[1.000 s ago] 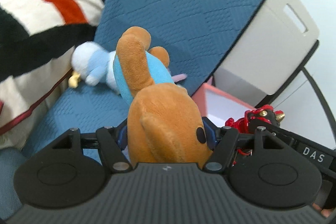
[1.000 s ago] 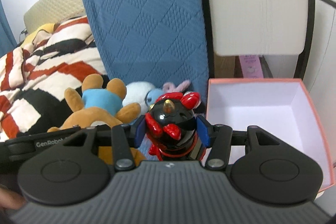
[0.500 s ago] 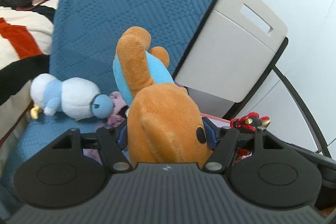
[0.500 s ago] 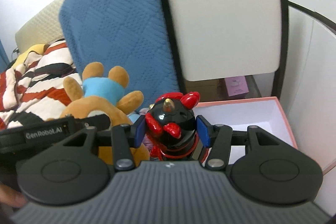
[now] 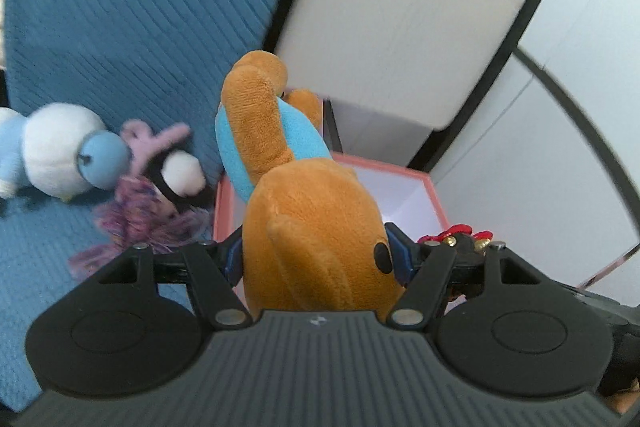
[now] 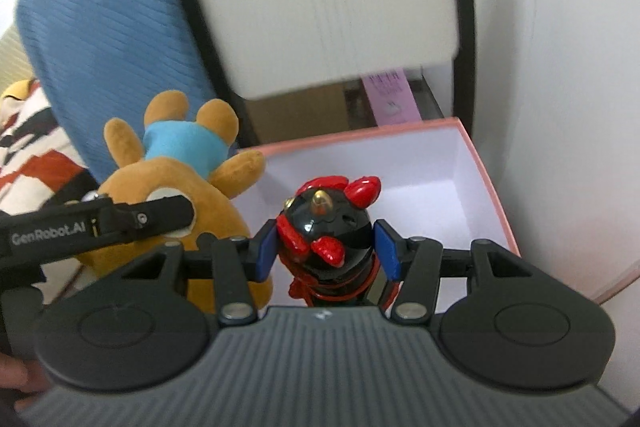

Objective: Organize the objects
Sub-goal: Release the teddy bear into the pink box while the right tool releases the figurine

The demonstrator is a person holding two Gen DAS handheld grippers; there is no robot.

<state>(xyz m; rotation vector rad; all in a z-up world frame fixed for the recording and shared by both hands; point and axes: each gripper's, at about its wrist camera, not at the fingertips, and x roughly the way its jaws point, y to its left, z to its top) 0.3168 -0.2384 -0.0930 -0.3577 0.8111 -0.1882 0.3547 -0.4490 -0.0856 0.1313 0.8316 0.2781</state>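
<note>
Pink box, white-lined interior bare

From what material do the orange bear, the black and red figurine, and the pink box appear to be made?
Orange bear: soft plush fabric with a short, matte, fuzzy pile.
Black and red figurine: hard and glossy, with sharp highlights; probably painted ceramic or plastic, though the pictures do not settle which.
Pink box: it looks like rigid cardboard, with thin straight walls, a matte pink outside and a white inside.
</note>
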